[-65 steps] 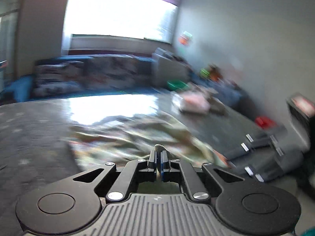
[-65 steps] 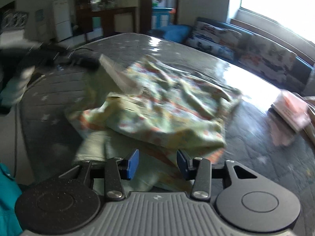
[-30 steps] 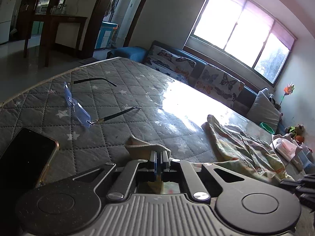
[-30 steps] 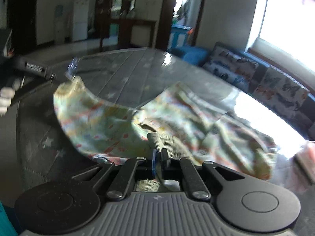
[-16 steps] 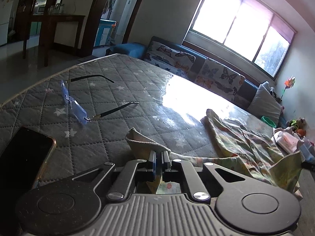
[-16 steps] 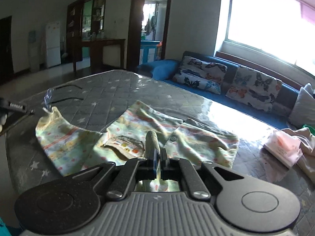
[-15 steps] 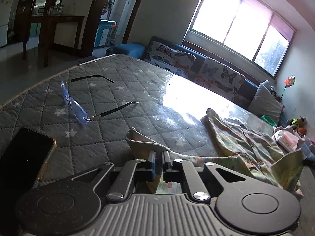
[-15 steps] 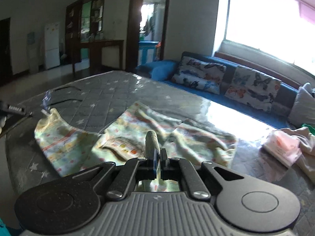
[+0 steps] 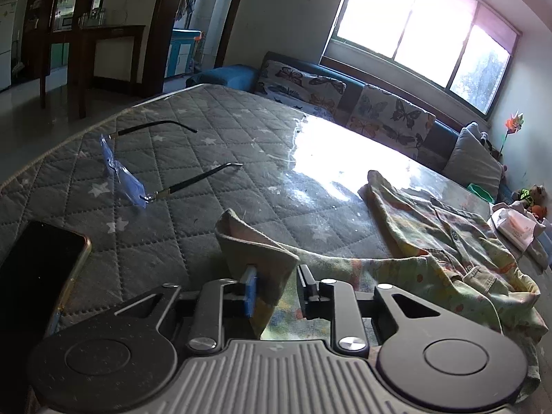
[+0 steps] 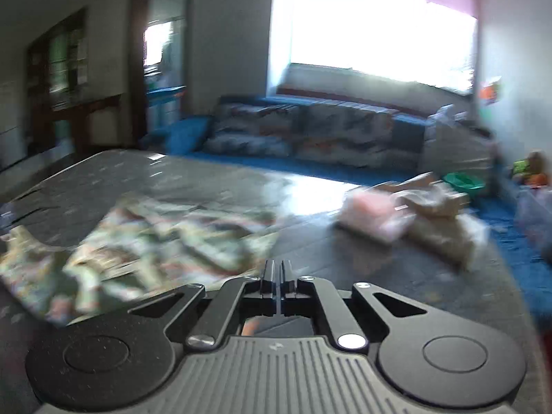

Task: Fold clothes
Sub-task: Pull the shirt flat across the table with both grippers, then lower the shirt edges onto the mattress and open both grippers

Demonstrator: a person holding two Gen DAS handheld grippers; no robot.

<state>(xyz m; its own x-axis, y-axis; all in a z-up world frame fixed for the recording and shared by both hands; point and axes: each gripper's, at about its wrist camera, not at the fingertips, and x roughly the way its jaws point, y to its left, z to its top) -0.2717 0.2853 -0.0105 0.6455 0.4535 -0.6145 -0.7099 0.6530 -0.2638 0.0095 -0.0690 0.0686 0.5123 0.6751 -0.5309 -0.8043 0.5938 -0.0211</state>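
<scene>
A pale green printed garment (image 9: 445, 255) lies spread on the grey quilted mattress (image 9: 241, 158). One corner of it (image 9: 255, 248) stands up between the fingers of my left gripper (image 9: 276, 291), which is open around it. In the blurred right wrist view the garment (image 10: 145, 241) lies to the left. My right gripper (image 10: 277, 276) is shut with nothing seen between its fingers, to the right of the cloth.
Spectacles (image 9: 138, 179) and a dark phone (image 9: 31, 276) lie on the mattress at the left. A pink packet (image 10: 372, 220) and beige clothes (image 10: 438, 220) sit at the right. A butterfly-print sofa (image 9: 345, 96) stands behind under the window.
My left gripper has opened and let the garment corner loose. My right gripper no longer holds the cloth and has swung right, away from it.
</scene>
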